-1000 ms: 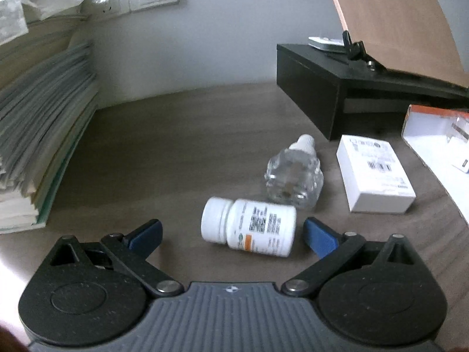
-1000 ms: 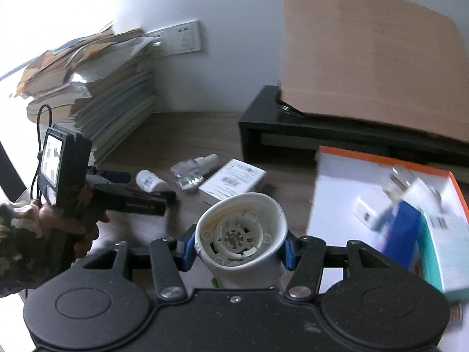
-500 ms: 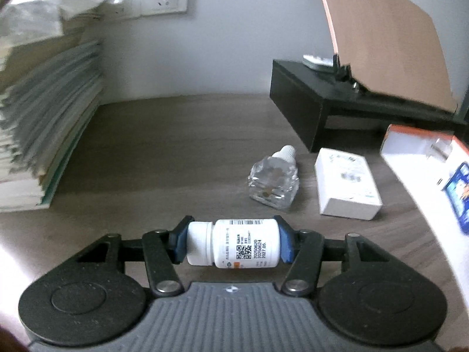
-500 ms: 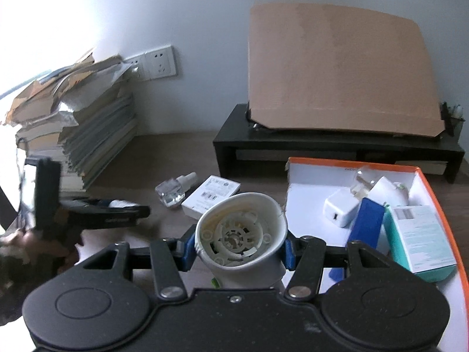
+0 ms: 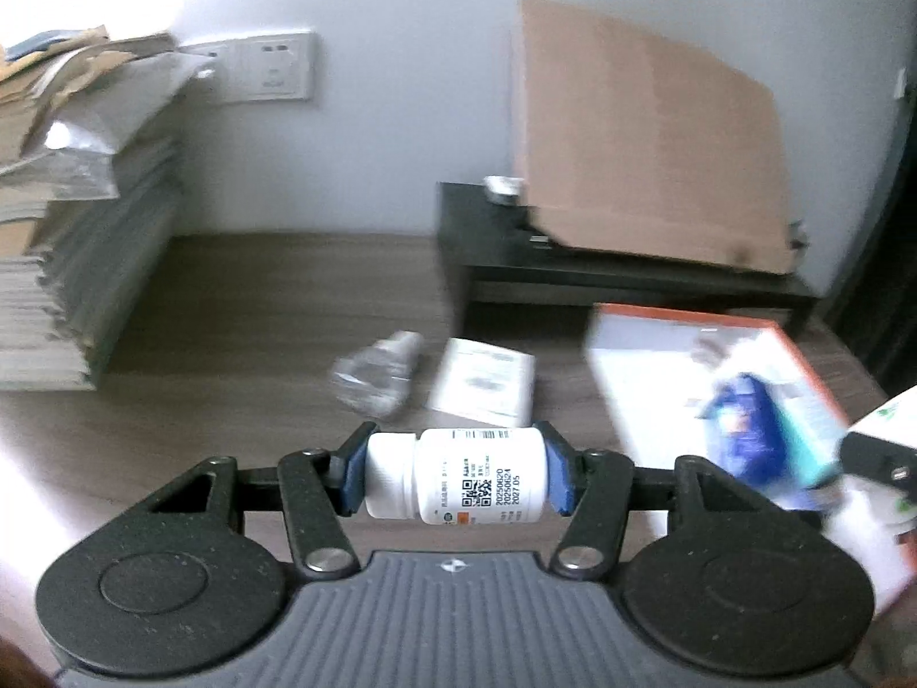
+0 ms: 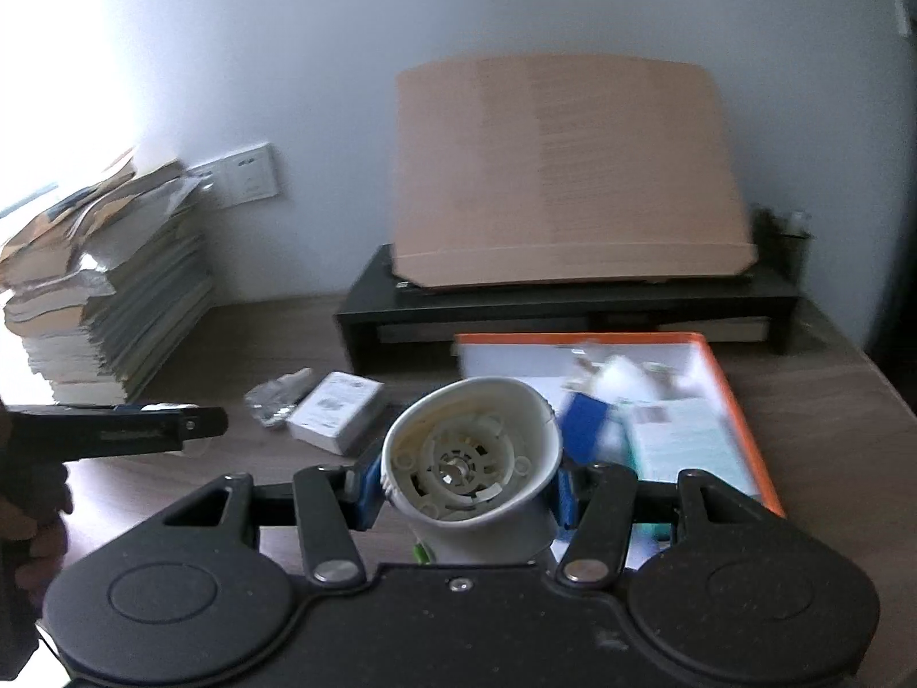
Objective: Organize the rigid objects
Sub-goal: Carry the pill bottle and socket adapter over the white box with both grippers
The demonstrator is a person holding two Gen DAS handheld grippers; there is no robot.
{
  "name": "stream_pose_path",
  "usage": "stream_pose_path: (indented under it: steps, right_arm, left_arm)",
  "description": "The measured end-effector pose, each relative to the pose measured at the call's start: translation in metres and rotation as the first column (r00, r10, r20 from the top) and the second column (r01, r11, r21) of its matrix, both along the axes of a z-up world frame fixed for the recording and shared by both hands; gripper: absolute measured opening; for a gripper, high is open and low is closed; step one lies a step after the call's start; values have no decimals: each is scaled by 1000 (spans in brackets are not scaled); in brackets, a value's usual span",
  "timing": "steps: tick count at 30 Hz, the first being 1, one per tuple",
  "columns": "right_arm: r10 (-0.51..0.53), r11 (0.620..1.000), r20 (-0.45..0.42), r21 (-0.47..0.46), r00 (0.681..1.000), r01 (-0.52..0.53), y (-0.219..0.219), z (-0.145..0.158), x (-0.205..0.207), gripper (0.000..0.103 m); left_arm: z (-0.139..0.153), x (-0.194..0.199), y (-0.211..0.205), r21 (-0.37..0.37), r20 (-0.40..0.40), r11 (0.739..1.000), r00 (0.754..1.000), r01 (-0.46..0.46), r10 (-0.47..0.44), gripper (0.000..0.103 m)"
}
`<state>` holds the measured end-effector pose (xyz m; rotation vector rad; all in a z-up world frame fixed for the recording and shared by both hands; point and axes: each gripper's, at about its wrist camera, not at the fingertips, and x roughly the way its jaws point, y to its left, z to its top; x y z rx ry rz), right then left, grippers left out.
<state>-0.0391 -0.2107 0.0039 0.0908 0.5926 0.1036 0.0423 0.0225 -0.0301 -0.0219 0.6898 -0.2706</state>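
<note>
My left gripper (image 5: 455,481) is shut on a white pill bottle (image 5: 458,481), held sideways above the wooden table. My right gripper (image 6: 467,487) is shut on a white plastic cup-shaped device (image 6: 467,458), open end toward the camera. An orange-rimmed white tray (image 6: 739,401) at the right holds a blue box (image 6: 584,430), a teal box (image 6: 682,447) and white adapters. It also shows in the left wrist view (image 5: 630,378). A clear small bottle (image 5: 372,378) and a white box (image 5: 484,387) lie on the table left of the tray.
A tall stack of books and papers (image 5: 74,264) stands at the left by wall sockets (image 5: 275,66). A black monitor stand (image 6: 573,309) with a cardboard sheet (image 6: 567,172) leaning on it sits at the back. The left gripper shows in the right wrist view (image 6: 132,436).
My left gripper closed on the pill bottle and lifted it off the table, drawing back. My right gripper kept hold of the white device and rose, shifting right toward the tray.
</note>
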Motion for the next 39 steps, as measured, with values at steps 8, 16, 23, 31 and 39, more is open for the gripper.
stream_pose_path:
  steps: [8, 16, 23, 31, 39]
  right_arm:
    - [-133, 991, 9, -27, 991, 133, -73, 1, -38, 65]
    - [-171, 985, 7, 2, 985, 171, -121, -6, -56, 65]
    - [-106, 994, -19, 26, 994, 107, -125, -19, -52, 65]
    - [-23, 1000, -21, 5, 1000, 23, -117, -26, -44, 65]
    - [1, 1000, -32, 8, 1000, -1, -118, -27, -37, 65]
  left_arm:
    - [6, -41, -77, -38, -8, 994, 995, 102, -103, 58]
    - [-14, -61, -139, -44, -56, 989, 988, 142, -144, 58]
    - [-24, -70, -162, -17, -71, 994, 992, 104, -105, 58]
    - [-27, -75, -166, 25, -92, 999, 995, 28, -25, 58]
    - [-22, -82, -165, 36, -78, 999, 997, -10, 13, 58]
